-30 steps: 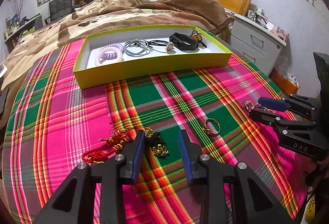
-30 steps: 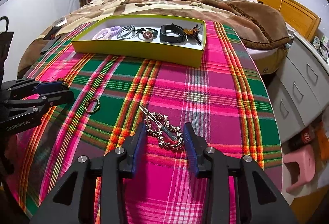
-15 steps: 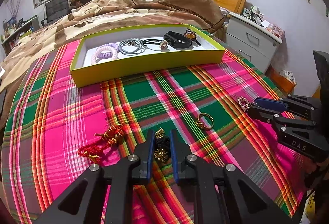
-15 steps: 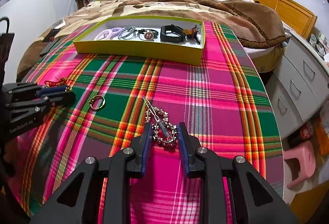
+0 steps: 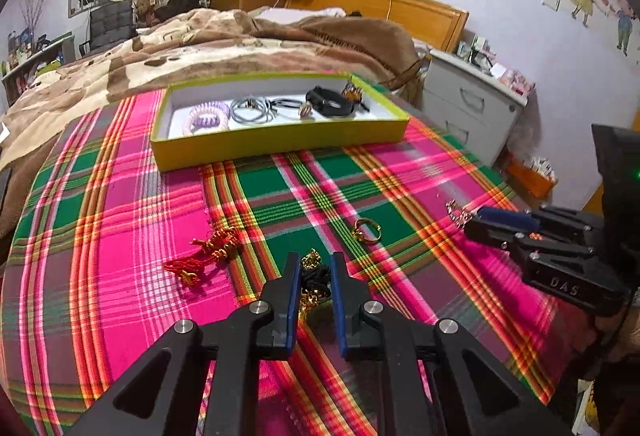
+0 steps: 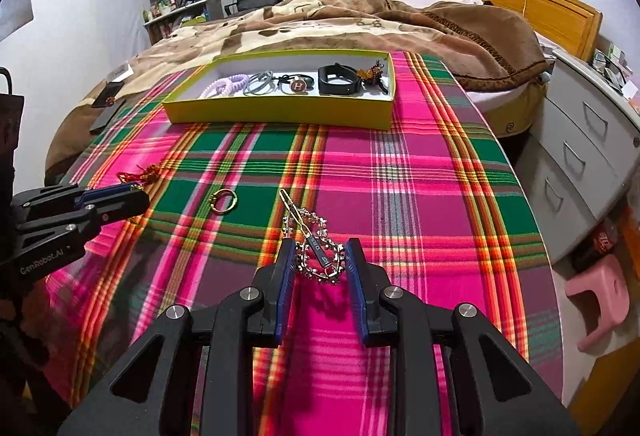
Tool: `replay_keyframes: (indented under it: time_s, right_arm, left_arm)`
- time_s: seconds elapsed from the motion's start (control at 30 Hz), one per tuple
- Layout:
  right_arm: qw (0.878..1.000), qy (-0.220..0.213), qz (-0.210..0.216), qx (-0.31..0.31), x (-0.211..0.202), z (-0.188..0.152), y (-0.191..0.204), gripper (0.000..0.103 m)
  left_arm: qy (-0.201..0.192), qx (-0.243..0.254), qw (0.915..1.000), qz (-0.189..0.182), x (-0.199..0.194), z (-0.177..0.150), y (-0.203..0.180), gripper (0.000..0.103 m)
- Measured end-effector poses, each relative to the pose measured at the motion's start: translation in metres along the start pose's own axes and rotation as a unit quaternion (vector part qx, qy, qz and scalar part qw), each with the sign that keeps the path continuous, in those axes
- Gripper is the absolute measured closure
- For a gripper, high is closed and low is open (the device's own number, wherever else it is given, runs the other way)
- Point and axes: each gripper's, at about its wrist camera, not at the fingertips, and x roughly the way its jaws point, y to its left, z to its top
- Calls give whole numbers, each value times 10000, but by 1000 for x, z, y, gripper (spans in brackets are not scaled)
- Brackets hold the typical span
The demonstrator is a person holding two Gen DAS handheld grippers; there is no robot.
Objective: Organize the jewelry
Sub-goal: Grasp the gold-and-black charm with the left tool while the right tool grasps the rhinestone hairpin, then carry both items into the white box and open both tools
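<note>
Both grippers have risen: left gripper (image 5: 313, 282) fingers clamp the black-and-gold charm (image 5: 312, 278), right gripper (image 6: 318, 268) fingers grasp the rhinestone hair clip (image 6: 316, 252). Far off, the yellow-green cardboard tray (image 6: 280, 117) holds hair ties and a black band.

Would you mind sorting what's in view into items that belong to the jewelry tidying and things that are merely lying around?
Belongs to the job:
- yellow tray
- rhinestone hair clip, between the right gripper fingers
- black-and-gold bracelet, in the left gripper
- gold ring
- red tassel knot

Just lying about:
- brown blanket
- white drawers
- pink stool
</note>
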Motion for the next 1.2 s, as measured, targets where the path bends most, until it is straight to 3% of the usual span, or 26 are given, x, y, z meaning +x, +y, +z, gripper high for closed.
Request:
replay_keyframes:
  time_s: [0.5, 1.2]
  right_arm:
    - [9997, -239, 90, 28, -15, 21, 12, 77]
    - [9993, -354, 60, 89, 10, 82, -5, 77]
  left_arm:
    - [-270, 9, 9996, 67, -20, 17, 5, 89]
    - [-552, 225, 9977, 329, 2, 86, 40, 89]
